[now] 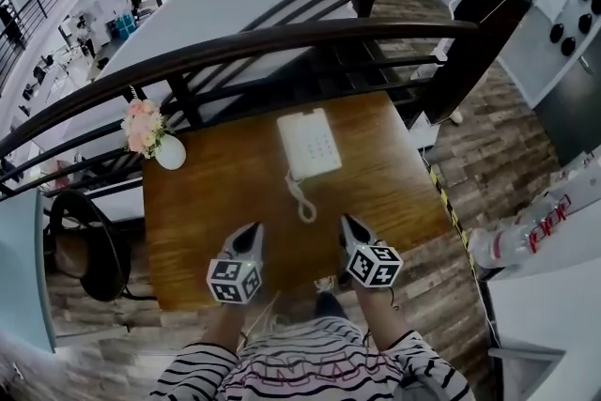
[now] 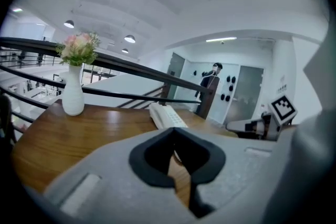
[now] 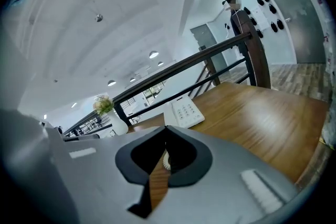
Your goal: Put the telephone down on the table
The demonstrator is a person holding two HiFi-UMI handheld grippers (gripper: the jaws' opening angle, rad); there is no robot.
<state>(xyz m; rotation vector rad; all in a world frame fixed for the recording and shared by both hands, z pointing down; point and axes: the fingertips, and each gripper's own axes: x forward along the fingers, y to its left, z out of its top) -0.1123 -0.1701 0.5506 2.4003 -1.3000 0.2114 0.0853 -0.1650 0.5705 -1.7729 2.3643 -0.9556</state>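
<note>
The white telephone lies flat on the wooden table, towards its far edge, with its coiled cord trailing toward me. Both grippers hover over the near edge, apart from the phone. My left gripper is shut and holds nothing. Right of it, my right gripper is also shut and empty. In the left gripper view the telephone shows just beyond the shut gripper. In the right gripper view the telephone lies ahead of the shut gripper.
A white vase of pink flowers stands at the table's far left corner. A dark curved railing runs behind the table. A person in dark clothes stands beyond it. A white counter with a bottle is to the right.
</note>
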